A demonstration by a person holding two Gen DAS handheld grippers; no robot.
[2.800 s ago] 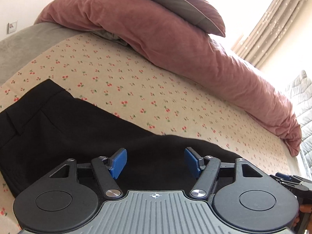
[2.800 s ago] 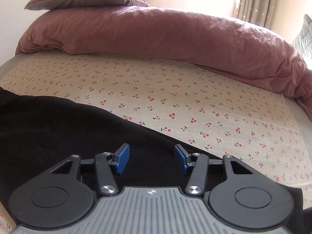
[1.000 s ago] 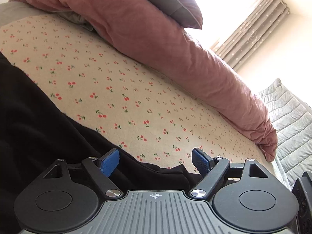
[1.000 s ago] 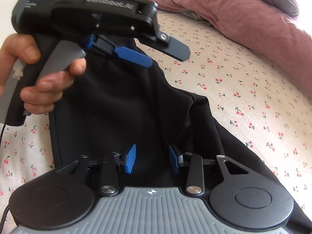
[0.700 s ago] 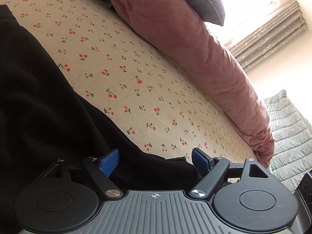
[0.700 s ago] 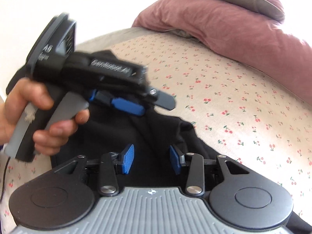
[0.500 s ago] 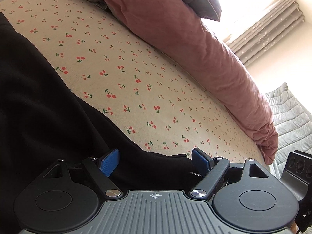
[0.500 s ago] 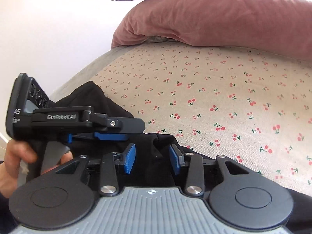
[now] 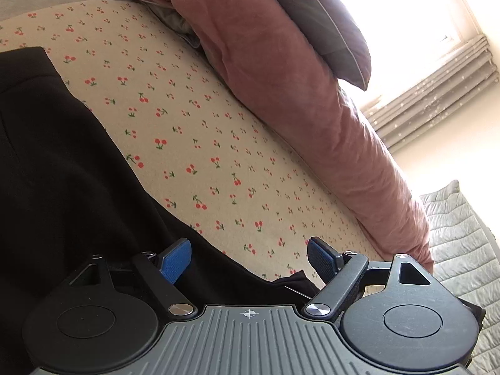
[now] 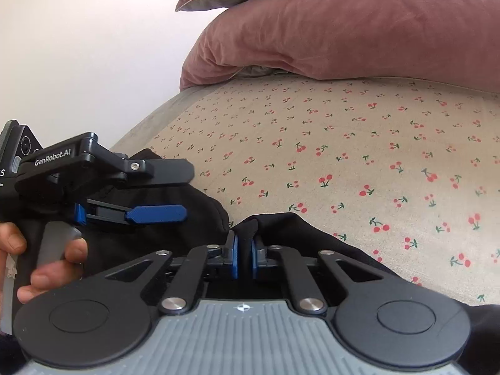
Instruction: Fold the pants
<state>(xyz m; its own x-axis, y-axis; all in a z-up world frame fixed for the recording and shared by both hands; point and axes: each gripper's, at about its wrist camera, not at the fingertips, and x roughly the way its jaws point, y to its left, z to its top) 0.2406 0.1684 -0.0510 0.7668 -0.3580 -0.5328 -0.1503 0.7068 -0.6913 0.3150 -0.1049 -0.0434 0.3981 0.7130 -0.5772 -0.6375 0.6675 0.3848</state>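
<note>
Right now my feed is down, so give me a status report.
Right gripper shut on black pants. Left gripper open, over the pants. Nothing in the way.

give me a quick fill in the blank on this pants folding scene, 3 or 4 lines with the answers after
1. The right tongs are shut on a fold of the ____ pants.
2. The left tongs are ____, with nothing pinched between them.
3. The bedsheet is printed with small red ____.
4. The duvet bunched behind the pants is ____ in colour.

Answers: black; open; cherries; pink
</note>
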